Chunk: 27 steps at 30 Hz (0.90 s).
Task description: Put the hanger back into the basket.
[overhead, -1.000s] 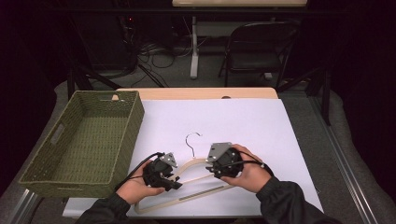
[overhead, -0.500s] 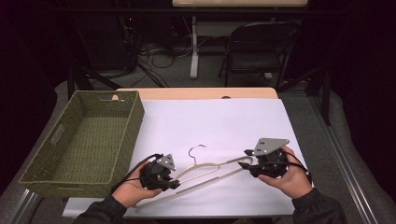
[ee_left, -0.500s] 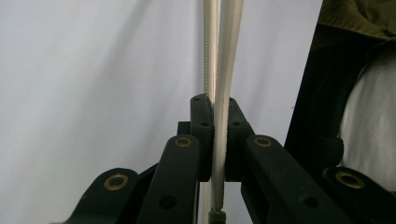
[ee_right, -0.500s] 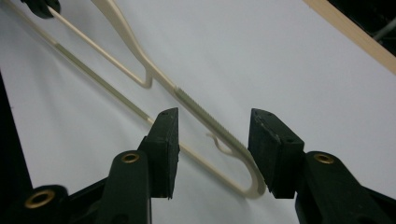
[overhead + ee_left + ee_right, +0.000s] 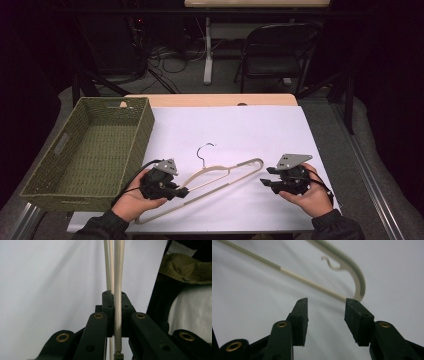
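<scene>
- left gripper (image 5: 176, 191): jaws clamped together on the thin lower bar of the cream hanger (image 5: 220, 176); in the left gripper view the bar (image 5: 118, 297) runs straight up between the pads.
- right gripper (image 5: 266, 182): jaws apart and empty, tips just beside the hanger's right end; in the right gripper view that curved end (image 5: 359, 282) lies just beyond the open pads.
- hanger: lies on the white table cover (image 5: 260, 135), near the front edge, between the two hands, its metal hook (image 5: 204, 150) pointing away from the person; the woven basket (image 5: 95, 145) stands apart to its left.
- risk: the grip is on one slim bar at one side, so the long frame may pivot or slip in the pads if lifted, and its free end may drag on the cover.
- risk: the right jaws, if shut without moving in, would likely close on nothing.
- hard to make out: whether the hanger's right end touches the cover; the hanger's near-left end is partly hidden by the left hand (image 5: 135, 200).
</scene>
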Each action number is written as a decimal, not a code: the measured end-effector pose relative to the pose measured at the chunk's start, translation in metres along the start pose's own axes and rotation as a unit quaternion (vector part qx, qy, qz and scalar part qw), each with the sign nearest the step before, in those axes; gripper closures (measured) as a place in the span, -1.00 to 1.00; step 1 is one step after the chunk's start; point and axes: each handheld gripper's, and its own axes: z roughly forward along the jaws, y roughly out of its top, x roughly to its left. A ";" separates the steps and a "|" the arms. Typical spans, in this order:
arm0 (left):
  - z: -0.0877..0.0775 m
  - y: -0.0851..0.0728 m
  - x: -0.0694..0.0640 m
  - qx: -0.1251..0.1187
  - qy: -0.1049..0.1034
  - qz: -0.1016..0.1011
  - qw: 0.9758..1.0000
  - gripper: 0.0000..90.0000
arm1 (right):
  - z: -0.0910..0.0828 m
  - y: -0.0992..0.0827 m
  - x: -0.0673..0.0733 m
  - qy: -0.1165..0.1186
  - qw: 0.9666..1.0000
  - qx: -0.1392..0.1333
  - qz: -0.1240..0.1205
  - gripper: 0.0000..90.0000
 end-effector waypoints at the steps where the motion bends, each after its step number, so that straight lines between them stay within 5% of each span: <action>1: -0.005 0.000 -0.001 -0.005 0.006 -0.001 1.000 0.95 | -0.001 -0.001 -0.001 0.000 1.000 0.014 0.000 0.19; 2: -0.012 0.001 -0.002 -0.011 0.014 -0.005 1.000 0.94 | 0.001 -0.003 -0.002 -0.003 1.000 -0.004 0.004 0.19; 9: -0.047 0.003 -0.007 -0.055 0.059 -0.023 0.996 0.94 | 0.004 -0.013 -0.007 -0.005 1.000 0.000 0.024 0.19; 15: -0.067 0.000 -0.001 -0.082 0.074 -0.049 0.993 0.94 | 0.005 -0.019 -0.008 -0.009 0.999 -0.002 0.040 0.13; 21: -0.088 -0.005 0.002 -0.094 0.094 -0.054 0.990 0.94 | 0.005 -0.022 -0.010 -0.007 0.999 -0.002 0.050 0.07; 27: -0.121 -0.012 0.009 -0.113 0.127 -0.065 0.983 0.94 | 0.007 -0.024 -0.011 -0.008 0.998 -0.011 0.057 0.05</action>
